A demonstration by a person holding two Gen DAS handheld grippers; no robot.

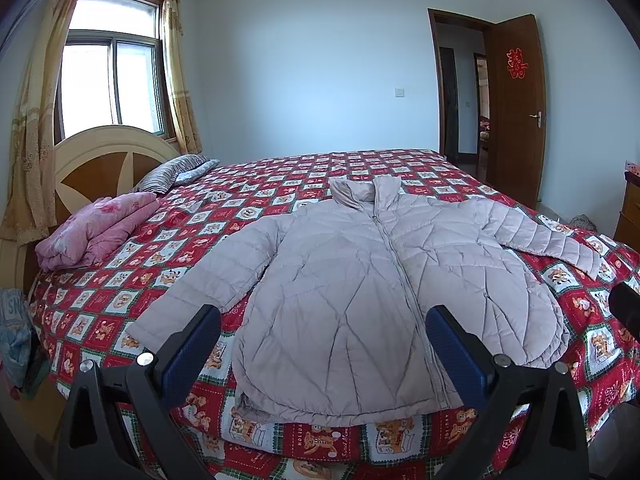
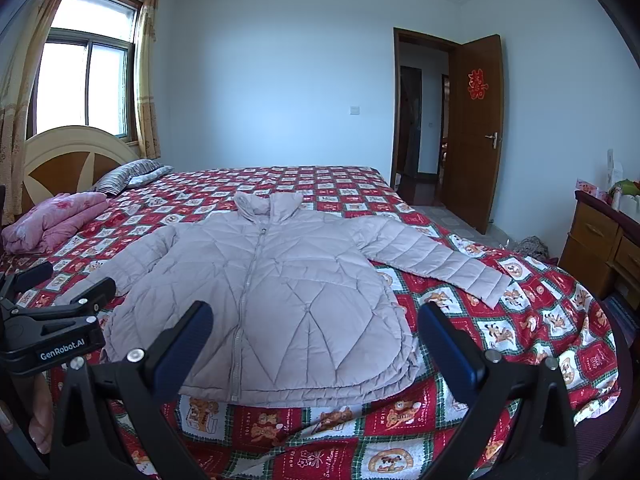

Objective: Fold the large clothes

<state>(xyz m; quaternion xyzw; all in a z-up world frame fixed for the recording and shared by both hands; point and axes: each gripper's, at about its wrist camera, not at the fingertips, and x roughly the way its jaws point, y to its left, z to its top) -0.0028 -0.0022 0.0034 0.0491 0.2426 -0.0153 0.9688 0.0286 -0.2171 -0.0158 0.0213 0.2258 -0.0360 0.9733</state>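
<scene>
A pale lilac quilted puffer jacket (image 1: 352, 280) lies flat and zipped on the bed, collar away from me, both sleeves spread out. It also shows in the right wrist view (image 2: 280, 296). My left gripper (image 1: 324, 332) is open and empty, held above the jacket's hem near the bed's front edge. My right gripper (image 2: 316, 328) is open and empty, held above the hem's right part. The left gripper (image 2: 66, 284) also shows at the left of the right wrist view.
The bed has a red checked cartoon bedspread (image 1: 280, 192). A folded pink quilt (image 1: 96, 228) and a striped pillow (image 1: 172, 172) lie by the headboard. A wooden dresser (image 2: 600, 240) stands at the right. An open door (image 2: 476, 132) is beyond the bed.
</scene>
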